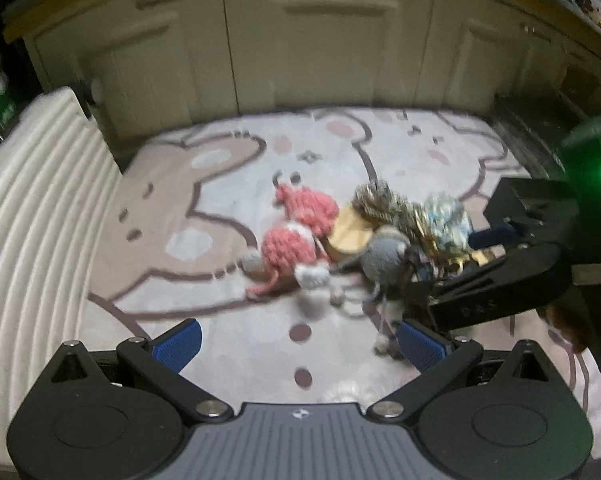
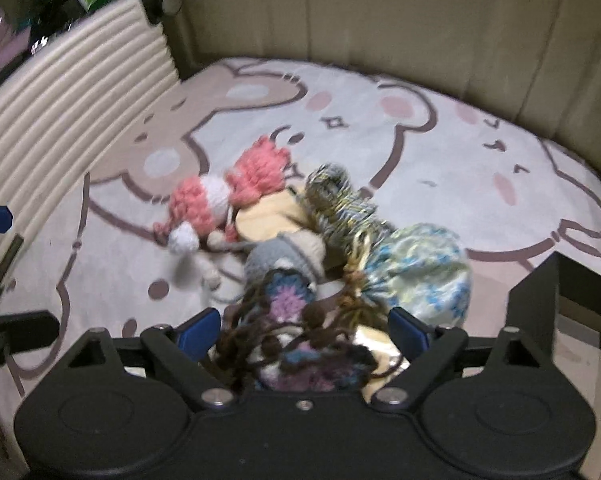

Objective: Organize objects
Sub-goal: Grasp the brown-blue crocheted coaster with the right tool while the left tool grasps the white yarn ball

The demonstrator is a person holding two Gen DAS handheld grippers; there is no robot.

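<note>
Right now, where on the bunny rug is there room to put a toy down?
The rug is bare between the ribbed white cushion and the pink knitted toy, and between the toys and the cream cabinets. It is crowded around the yarn pile under the right gripper.

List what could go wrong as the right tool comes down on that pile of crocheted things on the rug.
1. The right tool stands open around a purple crocheted piece with brown yarn strands tangled across it; closing may snag several items at once.
2. The pale blue yarn pouch and grey knitted toy crowd it and may be dragged.
3. The left tool hovers close; the two could collide.
</note>
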